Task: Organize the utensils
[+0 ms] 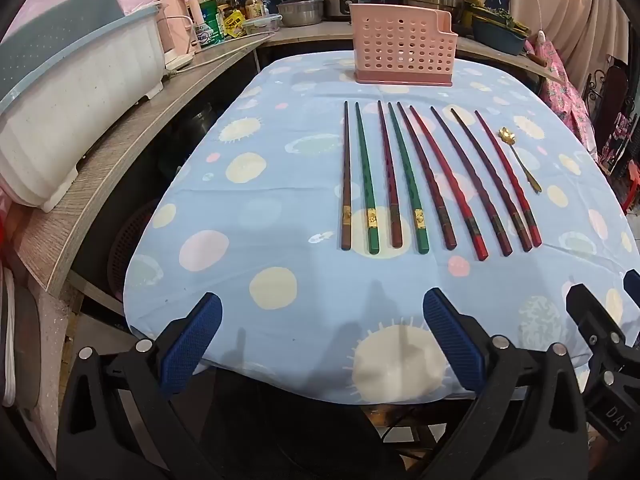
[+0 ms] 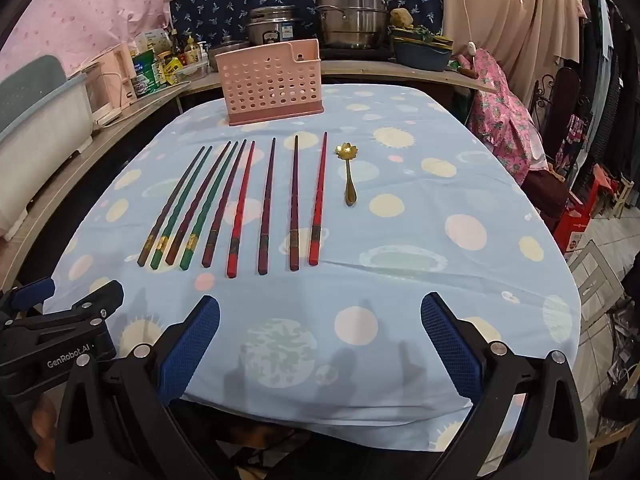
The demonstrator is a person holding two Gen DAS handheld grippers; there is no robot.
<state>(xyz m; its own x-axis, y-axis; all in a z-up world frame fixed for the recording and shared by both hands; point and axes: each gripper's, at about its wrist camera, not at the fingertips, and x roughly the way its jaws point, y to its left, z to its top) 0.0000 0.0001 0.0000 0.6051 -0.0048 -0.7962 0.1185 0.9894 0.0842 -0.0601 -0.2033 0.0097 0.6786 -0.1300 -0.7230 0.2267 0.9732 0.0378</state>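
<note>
Both tools (image 1: 322, 342) (image 2: 320, 344) gape empty; holder's (image 1: 402, 46) inside is hidden behind its wall.

claw (image 1: 322, 336): black frame | blue textured pads | silver screws (lettering perhaps "GenRobot.AI")

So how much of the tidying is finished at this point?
Nothing looks put away yet. The nine chopsticks and the small gold spoon lie in a row on the tablecloth, and no utensil shows in the pink holder behind them. Nothing is in hand: the left tool and right tool are both open and empty. Everything remains.
</note>
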